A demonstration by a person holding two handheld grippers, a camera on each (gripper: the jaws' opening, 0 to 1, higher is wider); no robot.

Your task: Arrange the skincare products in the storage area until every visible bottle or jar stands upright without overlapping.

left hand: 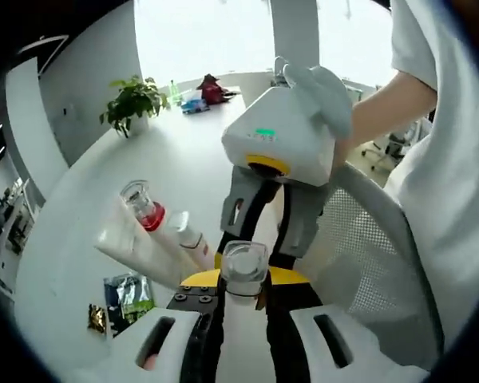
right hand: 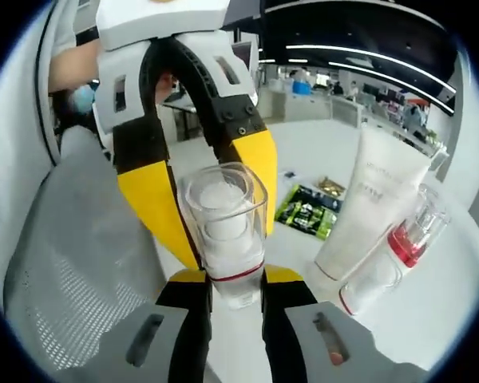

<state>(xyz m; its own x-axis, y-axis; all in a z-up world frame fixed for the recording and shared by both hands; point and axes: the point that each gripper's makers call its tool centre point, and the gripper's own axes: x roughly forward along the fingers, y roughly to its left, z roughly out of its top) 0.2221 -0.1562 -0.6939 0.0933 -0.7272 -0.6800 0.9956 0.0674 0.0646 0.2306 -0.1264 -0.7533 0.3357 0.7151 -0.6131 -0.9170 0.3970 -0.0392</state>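
Two grippers meet on one clear-capped bottle (left hand: 244, 271), which stands upright between them. The left gripper (left hand: 241, 307) has its jaws closed against the bottle's body, and the right gripper (left hand: 265, 209) faces it from the far side; in the right gripper view its own jaws (right hand: 233, 299) also clamp the bottle (right hand: 223, 231). Just beside the bottle lean a white tube (right hand: 369, 203) and a red-collared bottle (right hand: 405, 239), touching each other. Beyond the bottle lies a green sachet (right hand: 307, 212), with open white table (left hand: 176, 152) past it. A mesh basket wall (right hand: 80, 263) curves close beside the bottle.
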